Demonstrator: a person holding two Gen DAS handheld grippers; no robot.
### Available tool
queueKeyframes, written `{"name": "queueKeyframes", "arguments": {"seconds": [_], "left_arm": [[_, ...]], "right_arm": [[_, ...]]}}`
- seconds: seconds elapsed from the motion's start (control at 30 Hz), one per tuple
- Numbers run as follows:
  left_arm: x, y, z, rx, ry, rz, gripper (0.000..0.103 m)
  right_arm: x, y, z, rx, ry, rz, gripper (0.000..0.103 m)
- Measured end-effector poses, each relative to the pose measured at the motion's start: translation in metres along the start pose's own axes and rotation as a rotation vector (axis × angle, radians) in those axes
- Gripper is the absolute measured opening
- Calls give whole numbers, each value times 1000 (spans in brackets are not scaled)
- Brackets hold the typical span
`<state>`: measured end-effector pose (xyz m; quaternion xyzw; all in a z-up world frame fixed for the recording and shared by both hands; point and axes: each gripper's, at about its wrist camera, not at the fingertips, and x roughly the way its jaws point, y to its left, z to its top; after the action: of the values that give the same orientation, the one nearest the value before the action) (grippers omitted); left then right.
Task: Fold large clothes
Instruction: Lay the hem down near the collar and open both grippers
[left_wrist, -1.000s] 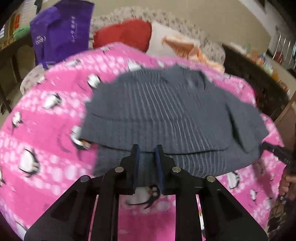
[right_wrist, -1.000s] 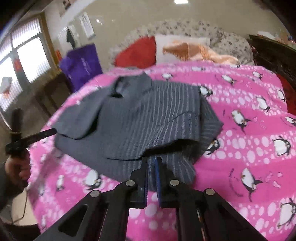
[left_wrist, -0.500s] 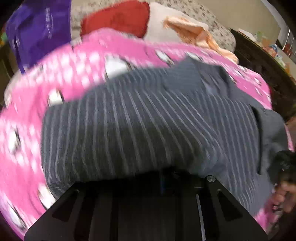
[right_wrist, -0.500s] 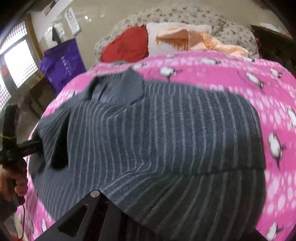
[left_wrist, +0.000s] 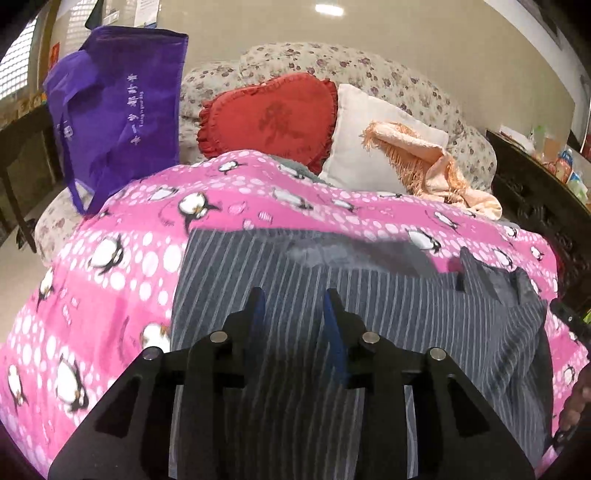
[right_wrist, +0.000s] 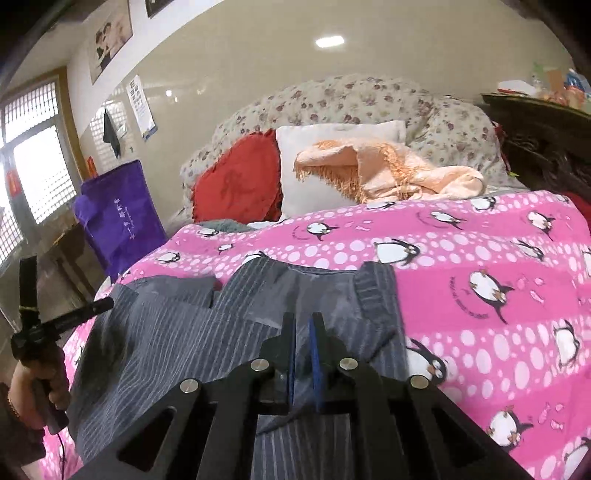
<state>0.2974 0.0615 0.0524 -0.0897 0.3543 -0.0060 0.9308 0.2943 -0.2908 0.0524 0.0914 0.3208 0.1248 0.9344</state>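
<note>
Pink penguin blanket (left_wrist: 122, 288) carries my folded grey striped sweater (left_wrist: 369, 306), long axis across the bed, stripes running toward the pillows. Left gripper (left_wrist: 293, 301) gapes empty; right gripper (right_wrist: 302, 325) stands narrowly parted above it.

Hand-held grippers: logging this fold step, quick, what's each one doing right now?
Left hand-held gripper: open, holding nothing, above the striped sweater.
Right hand-held gripper: nearly closed, whether it pinches cloth cannot be told.

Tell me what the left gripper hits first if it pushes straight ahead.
Probably the grey striped shirt: the left gripper, fingers open, points across it. Past its far edge lies the pink penguin blanket. Height above the cloth is unclear.
</note>
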Motion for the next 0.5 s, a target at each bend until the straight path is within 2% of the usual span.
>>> {"name": "queueKeyframes", "arguments": {"seconds": [0.17,0.27,0.4,0.5], "left_arm": [[-21,-9,-44,5,45,-31,32],[-43,-12,-74,36,66,-26,32],[-89,-7,-117,86,75,5,32],[-130,12,-154,90,78,48,32]], "right_arm": [[-32,-8,-18,27,4,-24,6],[-62,-13,-42,32,25,-27,6],[-103,-11,-89,3,70,-11,6],[-122,-9,-119,-29,87,-40,6]]}}
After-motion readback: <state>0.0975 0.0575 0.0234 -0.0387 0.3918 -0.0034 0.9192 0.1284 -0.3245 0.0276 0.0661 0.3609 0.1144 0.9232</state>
